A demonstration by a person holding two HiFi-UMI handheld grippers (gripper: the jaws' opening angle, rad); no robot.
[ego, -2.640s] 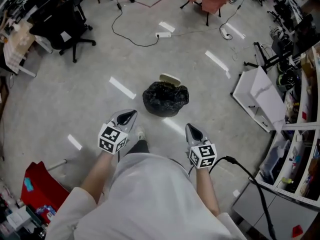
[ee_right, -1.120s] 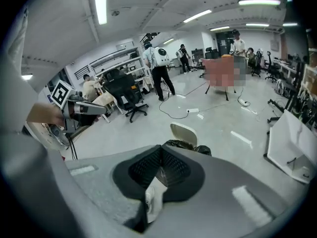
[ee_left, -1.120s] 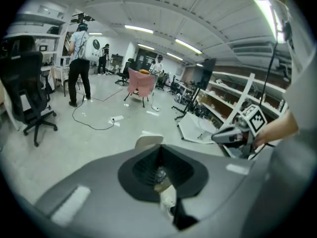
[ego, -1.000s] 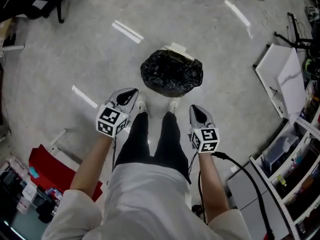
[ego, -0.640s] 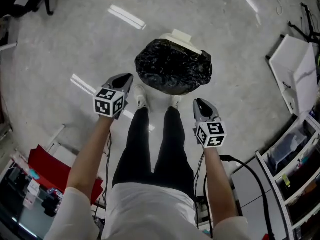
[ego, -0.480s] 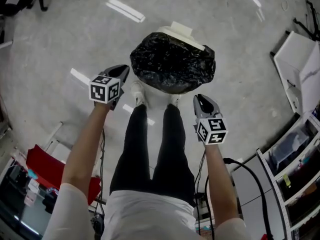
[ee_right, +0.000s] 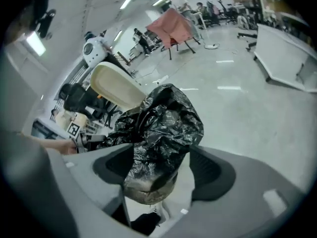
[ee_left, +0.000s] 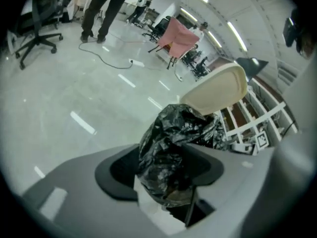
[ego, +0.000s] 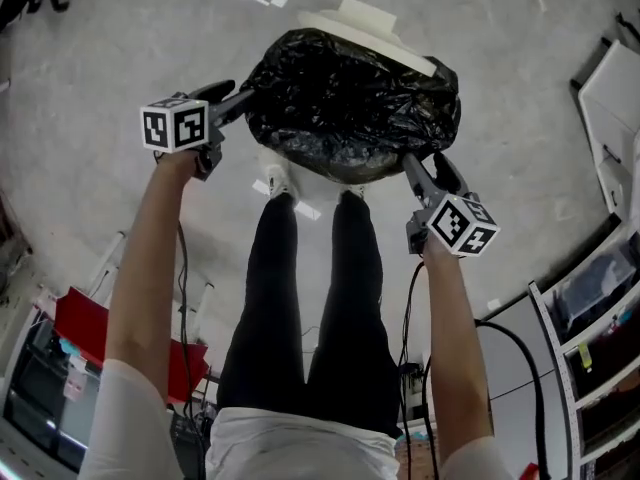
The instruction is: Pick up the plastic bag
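Observation:
The black plastic bag [ego: 350, 98] sits crumpled on the floor just past the person's feet, with a cream lid-like piece [ego: 365, 18] behind it. My left gripper [ego: 238, 98] is at the bag's left edge. Its jaws are opening, and a fold of the bag [ee_left: 173, 138] lies between them in the left gripper view. My right gripper [ego: 425, 166] is at the bag's right lower edge, jaws also opening. There a lump of bag [ee_right: 163, 123] fills the gap between them. I cannot see the pads pressing the plastic on either side.
The person's legs and white shoes [ego: 275, 183] stand right below the bag. A red object [ego: 75, 328] lies at lower left, with shelving [ego: 600, 318] and a white panel [ego: 615, 88] at right. A black cable [ego: 510, 338] trails from the right gripper. An office chair [ee_left: 34, 19] stands farther off.
Both grippers have reached forward from beside the legs to the bag's two sides. Their jaws, shut before, now stand apart with bag plastic between them. The bag looks nearer.

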